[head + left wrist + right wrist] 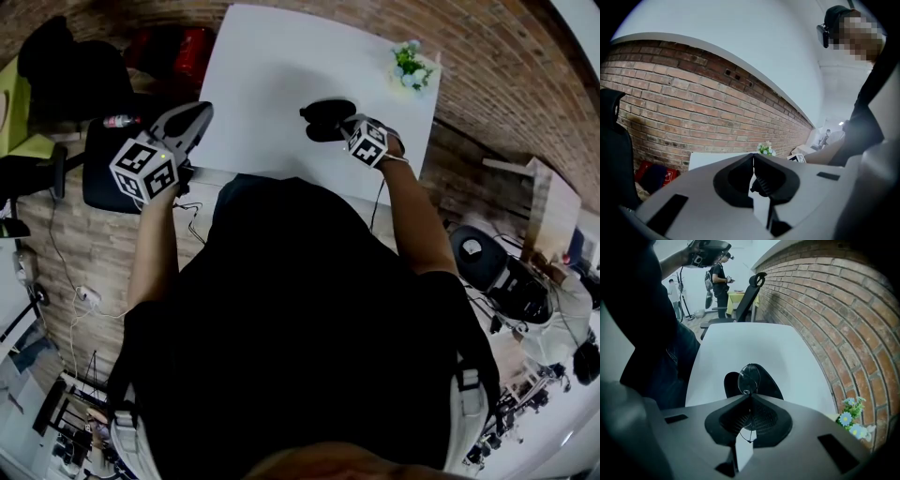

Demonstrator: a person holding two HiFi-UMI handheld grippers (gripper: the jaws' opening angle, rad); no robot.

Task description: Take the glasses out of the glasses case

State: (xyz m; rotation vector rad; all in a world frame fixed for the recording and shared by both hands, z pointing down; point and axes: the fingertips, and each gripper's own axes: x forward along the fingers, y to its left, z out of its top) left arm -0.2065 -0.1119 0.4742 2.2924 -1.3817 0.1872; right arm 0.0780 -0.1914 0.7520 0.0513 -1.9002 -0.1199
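Your right tongs [750,396] pinch the thin-rimmed clear glasses [749,377] above the black case [769,384] to clear it; left tongs [753,156] pressed together, empty.

My left gripper [753,157] and right gripper [750,397]: grey, with black-and-white square-patterned marker cubes [145,167]. Black glasses case [769,384], white table [754,345]. Clear glasses [749,378], frame probably dark. Red-brown brick wall [843,310] at 2 o'clock, pale mortar.
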